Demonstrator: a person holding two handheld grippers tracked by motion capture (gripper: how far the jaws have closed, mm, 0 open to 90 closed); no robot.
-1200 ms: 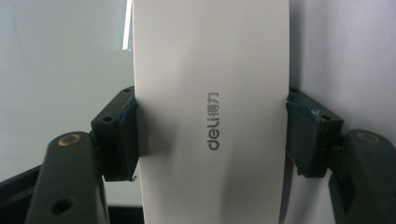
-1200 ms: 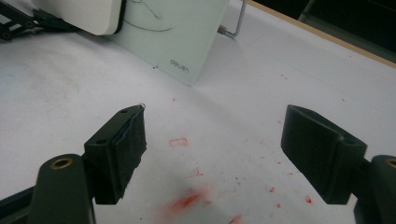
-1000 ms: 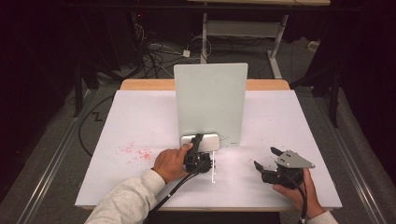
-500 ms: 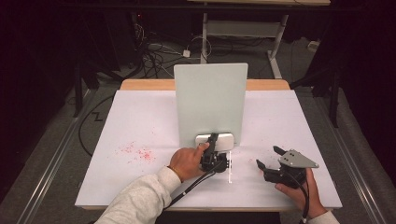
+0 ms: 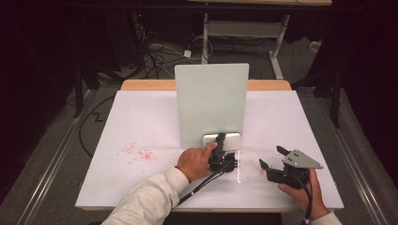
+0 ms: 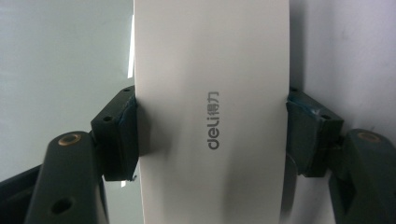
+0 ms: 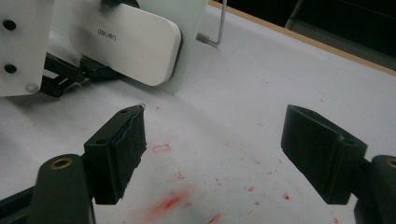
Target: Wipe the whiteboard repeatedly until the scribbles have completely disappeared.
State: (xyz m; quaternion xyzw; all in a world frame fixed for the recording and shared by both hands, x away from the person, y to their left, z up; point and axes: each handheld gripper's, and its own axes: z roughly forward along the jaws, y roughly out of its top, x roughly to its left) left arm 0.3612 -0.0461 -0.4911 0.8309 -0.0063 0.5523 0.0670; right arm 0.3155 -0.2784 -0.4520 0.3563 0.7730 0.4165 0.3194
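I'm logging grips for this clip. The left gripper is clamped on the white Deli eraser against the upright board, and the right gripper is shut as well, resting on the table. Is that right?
Not quite. The right gripper is open: the right gripper view shows its jaws wide apart with nothing between them above the red-smudged table. The left gripper is indeed clamped on the white eraser at the upright board.
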